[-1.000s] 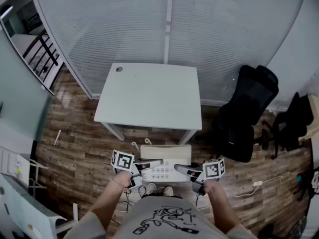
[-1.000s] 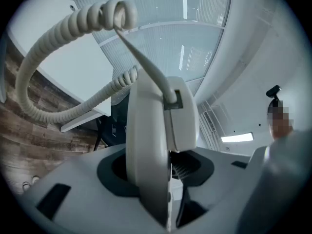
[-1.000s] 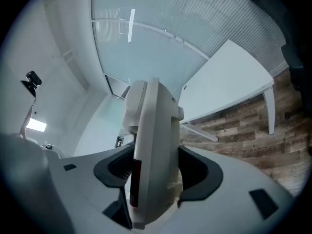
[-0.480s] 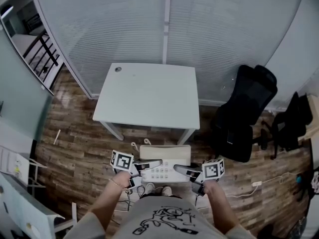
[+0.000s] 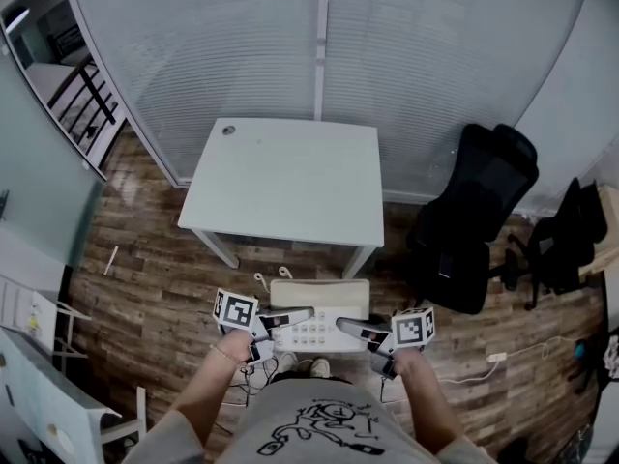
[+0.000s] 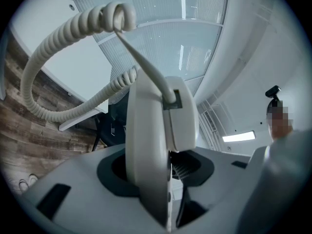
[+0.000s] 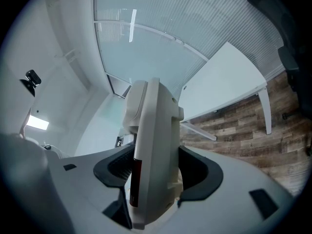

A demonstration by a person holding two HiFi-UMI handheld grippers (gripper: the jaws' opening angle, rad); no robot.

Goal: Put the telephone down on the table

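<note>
A beige desk telephone (image 5: pixel 317 315) with a keypad hangs level above the wooden floor, just short of the white table (image 5: pixel 290 182). My left gripper (image 5: pixel 288 315) is shut on its left side and my right gripper (image 5: pixel 350 327) on its right side. In the left gripper view the telephone's edge (image 6: pixel 156 145) fills the space between the jaws, and its coiled cord (image 6: pixel 58 38) loops up to the left. The right gripper view shows the other edge (image 7: pixel 153 150) clamped between the dark pads, with the table (image 7: pixel 224 82) beyond. The tabletop is bare apart from a small round cable hole.
Two black office chairs (image 5: pixel 479 220) stand to the right of the table. A glass partition with blinds (image 5: pixel 319 46) runs behind it. A white cable (image 5: pixel 484 365) lies on the floor at the right, and white furniture (image 5: pixel 48 404) stands at the lower left.
Both grippers, with the telephone between them, have edged slightly toward the table. The grip looks the same.
</note>
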